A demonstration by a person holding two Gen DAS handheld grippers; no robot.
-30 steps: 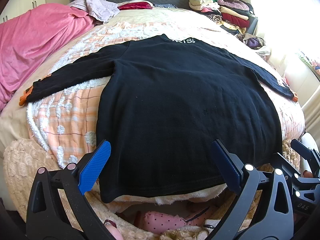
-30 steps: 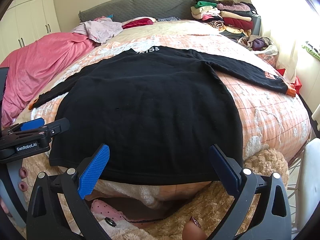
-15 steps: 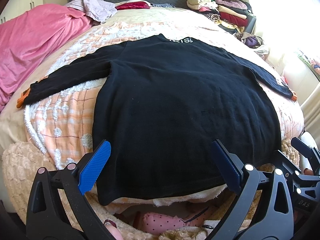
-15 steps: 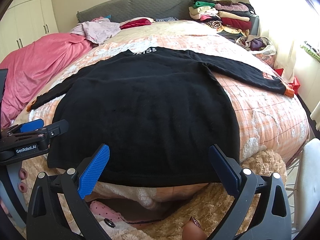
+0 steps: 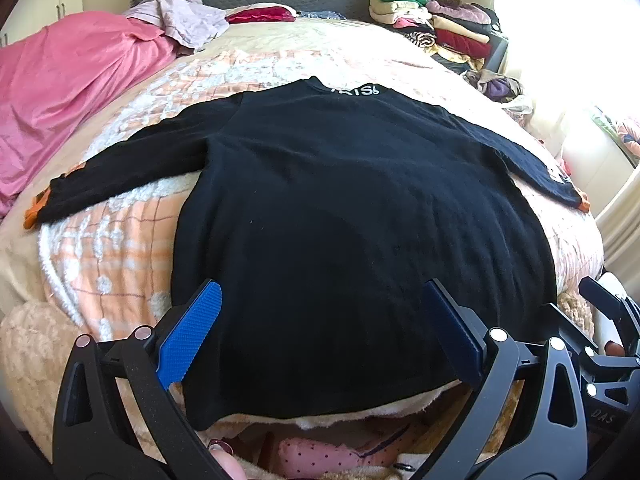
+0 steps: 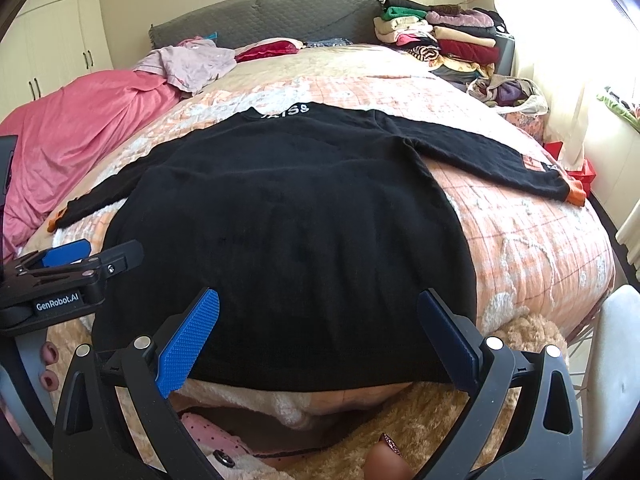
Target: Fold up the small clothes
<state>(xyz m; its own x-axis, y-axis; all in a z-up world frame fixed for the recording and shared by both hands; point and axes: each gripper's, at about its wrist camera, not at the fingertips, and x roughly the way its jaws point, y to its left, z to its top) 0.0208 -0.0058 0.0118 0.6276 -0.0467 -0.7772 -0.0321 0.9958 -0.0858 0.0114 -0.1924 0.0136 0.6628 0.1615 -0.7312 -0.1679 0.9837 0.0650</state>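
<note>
On the bed [image 6: 540,240], centre: one black long-sleeved sweater [image 5: 360,220], spread flat, hem at the near edge, neckline at the far side with white lettering on the collar band. Both sleeves are stretched outward to left and right; each ends in an orange cuff, the left one [image 5: 34,216] near the left edge of the bed, the right one [image 6: 576,196] near the right edge.

Beneath it: a peach checked blanket [image 5: 108,240] with white tufted patches. A beige fleecy throw [image 6: 520,340] hangs at the near edge.

Near foreground, left: the left gripper [image 5: 324,332], blue-padded fingers spread wide apart, holding nothing, poised over the left part of the hem. Whether the pads touch the cloth cannot be told.

Near foreground, right: the right gripper [image 6: 320,336], fingers likewise wide apart and empty, over the right part of the hem. The left gripper's body shows at its left side, just beside the sweater's near left corner.

Far left: a pink quilt [image 6: 80,128], bunched. Beside it, a pale lilac garment [image 6: 192,64], crumpled, and a dark red cushion [image 6: 272,48].

Far side: a grey padded headboard [image 6: 280,16].

Far right: a stack of folded clothes [image 6: 440,36], mixed colours; a loose heap of garments [image 6: 508,90] nearer.

Far left wall: cream wardrobe doors [image 6: 52,36].
</note>
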